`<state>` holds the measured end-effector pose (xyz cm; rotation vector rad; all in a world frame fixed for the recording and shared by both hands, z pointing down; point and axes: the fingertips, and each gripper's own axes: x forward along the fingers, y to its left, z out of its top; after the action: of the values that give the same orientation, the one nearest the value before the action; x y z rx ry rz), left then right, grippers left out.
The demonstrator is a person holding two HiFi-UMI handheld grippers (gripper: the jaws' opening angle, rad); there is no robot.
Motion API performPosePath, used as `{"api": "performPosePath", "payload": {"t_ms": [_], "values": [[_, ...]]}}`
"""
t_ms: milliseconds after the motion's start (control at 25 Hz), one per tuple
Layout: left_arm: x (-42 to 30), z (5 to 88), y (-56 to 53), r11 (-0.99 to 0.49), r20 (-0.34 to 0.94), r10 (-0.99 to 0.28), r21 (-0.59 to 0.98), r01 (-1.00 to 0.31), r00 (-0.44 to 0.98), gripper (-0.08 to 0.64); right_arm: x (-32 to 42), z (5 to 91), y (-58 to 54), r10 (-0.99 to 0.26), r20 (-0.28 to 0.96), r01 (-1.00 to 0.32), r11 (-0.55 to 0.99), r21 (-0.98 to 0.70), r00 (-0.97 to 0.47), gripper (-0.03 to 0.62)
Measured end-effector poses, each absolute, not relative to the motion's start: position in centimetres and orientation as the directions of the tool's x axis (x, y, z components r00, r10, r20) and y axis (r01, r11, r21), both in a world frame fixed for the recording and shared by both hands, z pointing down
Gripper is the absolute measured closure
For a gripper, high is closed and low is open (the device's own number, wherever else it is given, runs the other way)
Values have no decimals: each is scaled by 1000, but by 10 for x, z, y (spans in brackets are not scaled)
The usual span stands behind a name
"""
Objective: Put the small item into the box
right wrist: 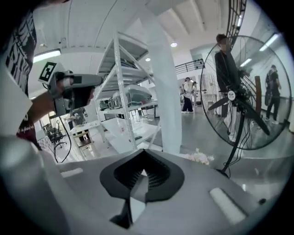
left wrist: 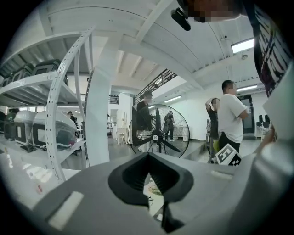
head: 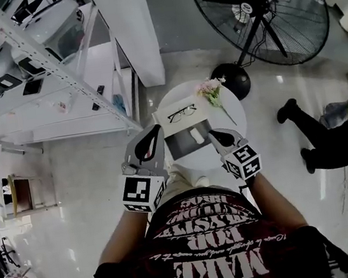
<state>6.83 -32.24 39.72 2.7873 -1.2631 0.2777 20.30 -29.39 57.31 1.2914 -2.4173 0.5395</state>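
A small white item [head: 197, 136] lies, as far as the head view shows, inside the grey hollow of the open box [head: 178, 147], so the placing looks done or nearly so. A pair of glasses [head: 182, 112] rests on the white panel [head: 201, 114] just behind the hollow, apparently the raised lid; I cannot tell for sure which of the two the task means. The box sits on a small round white table [head: 236, 115] with a sprig of flowers [head: 211, 90] at its far side, a big floor fan [head: 258, 7] beyond and shelving [head: 54, 62] off to the left. The left gripper [head: 155, 133] and right gripper [head: 215, 136] hang over the near edge of the box, one on each side, each with its jaws pressed together and nothing between them. If the glasses are to go in, I would spread one gripper's jaws first, come down from above, take the frame at the bridge and not the lenses, and keep the other gripper ready against the box wall so that it does not slide on the table
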Motion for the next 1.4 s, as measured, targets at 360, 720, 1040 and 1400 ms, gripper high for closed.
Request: {"api": "performPosePath", "payload": {"t_ms": [360, 720, 1040, 1400], "values": [[90, 387, -320, -693, 176, -715, -44, -720, 677, 559, 206, 472, -284, -768, 319, -828, 546, -126, -555, 563], [102, 385, -303, -720, 192, -687, -50, -692, 701, 560, 212, 409, -263, -802, 191, -824, 550, -135, -566, 565], [94, 391, -296, -722, 226, -683, -69, -688, 694, 558, 212, 419, -261, -813, 198, -837, 533, -128, -548, 565], [77, 392, -303, -723, 251, -681, -74, -687, 688, 558, 204, 427, -271, -818, 213, -845, 514, -144, -534, 565]]}}
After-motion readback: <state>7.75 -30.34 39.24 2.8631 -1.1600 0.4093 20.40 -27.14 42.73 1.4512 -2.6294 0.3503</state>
